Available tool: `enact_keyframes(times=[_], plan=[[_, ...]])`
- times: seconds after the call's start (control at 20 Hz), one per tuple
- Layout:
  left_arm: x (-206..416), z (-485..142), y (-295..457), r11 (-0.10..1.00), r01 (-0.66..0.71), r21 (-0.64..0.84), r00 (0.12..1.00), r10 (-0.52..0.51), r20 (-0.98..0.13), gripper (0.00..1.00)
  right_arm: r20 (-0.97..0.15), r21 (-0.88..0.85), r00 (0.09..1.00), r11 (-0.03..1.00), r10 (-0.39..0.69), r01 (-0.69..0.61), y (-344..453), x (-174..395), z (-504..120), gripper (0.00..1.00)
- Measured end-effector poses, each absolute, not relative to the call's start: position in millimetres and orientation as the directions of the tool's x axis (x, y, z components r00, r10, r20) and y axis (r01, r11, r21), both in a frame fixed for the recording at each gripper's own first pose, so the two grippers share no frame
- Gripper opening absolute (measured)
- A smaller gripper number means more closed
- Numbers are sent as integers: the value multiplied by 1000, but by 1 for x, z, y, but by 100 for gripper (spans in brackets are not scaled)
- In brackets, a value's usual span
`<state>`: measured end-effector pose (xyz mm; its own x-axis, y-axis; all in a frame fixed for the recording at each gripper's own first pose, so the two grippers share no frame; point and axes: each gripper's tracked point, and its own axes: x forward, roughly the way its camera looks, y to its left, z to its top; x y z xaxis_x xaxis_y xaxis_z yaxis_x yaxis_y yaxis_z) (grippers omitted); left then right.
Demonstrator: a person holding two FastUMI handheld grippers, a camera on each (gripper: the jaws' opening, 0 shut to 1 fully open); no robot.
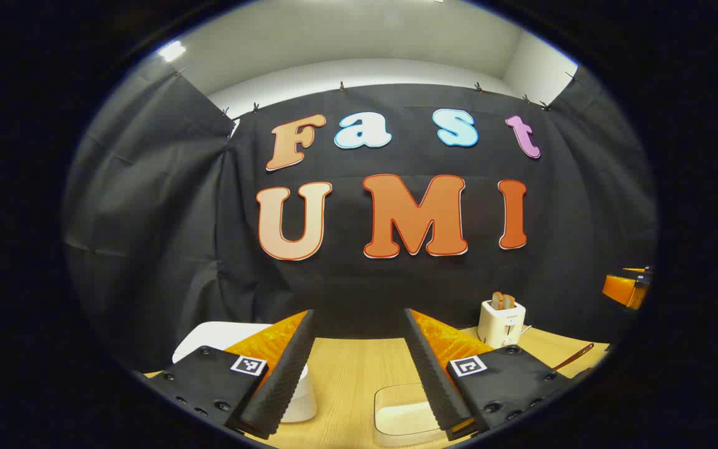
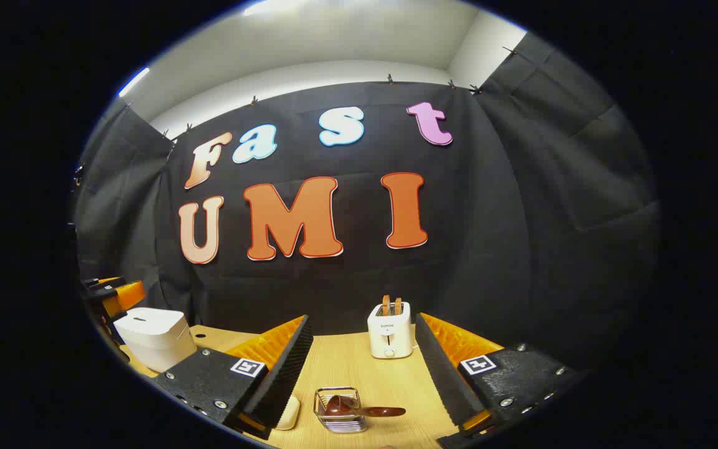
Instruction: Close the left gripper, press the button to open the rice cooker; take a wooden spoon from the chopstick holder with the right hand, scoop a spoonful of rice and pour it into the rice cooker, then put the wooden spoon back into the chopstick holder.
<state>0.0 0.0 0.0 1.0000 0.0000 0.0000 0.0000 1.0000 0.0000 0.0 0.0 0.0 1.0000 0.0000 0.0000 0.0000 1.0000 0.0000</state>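
Both hand-held grippers agape; toaster (image 2: 389, 331) behind, perhaps holding bread

In the left gripper view, the left gripper's (image 1: 359, 374) fingers are covering most of the rice cooker (image 1: 222, 337) and a corner of the clear rice box (image 1: 406, 415); the box is running off the bottom edge; the wooden spoon (image 1: 574, 357) is showing just its handle (bowl cut off); in the right gripper view, the pale object (image 2: 288, 413) is sitting half hidden, too little to identify.
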Motion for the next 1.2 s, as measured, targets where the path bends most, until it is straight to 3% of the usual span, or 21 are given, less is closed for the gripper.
enact_keyframes(times=[0.6, 0.75, 1.0, 1.1, 1.2], plan=[[-11, -6, 58, 990, -141, -8, 990, 141, -15, 91, -107, -43, 987, 992, 116, -121, 36, 16, -47, 98], [-12, -2, 60, 991, -117, -61, 993, 115, -27, 92, -94, -36, 986, 989, 137, -141, 41, 12, -43, 98], [-3, 14, 79, 990, -143, -19, 989, 143, -30, 90, -96, -11, 985, 989, 143, -144, 37, 10, -40, 98], [1, 20, 89, 987, -161, -21, 986, 160, -43, 82, -96, -10, 985, 990, 140, -142, 33, 9, -39, 98], [9, 27, 99, 985, -169, -48, 985, 167, -46, 52, -100, -3, 985, 990, 140, -141, 28, 10, -39, 98]])
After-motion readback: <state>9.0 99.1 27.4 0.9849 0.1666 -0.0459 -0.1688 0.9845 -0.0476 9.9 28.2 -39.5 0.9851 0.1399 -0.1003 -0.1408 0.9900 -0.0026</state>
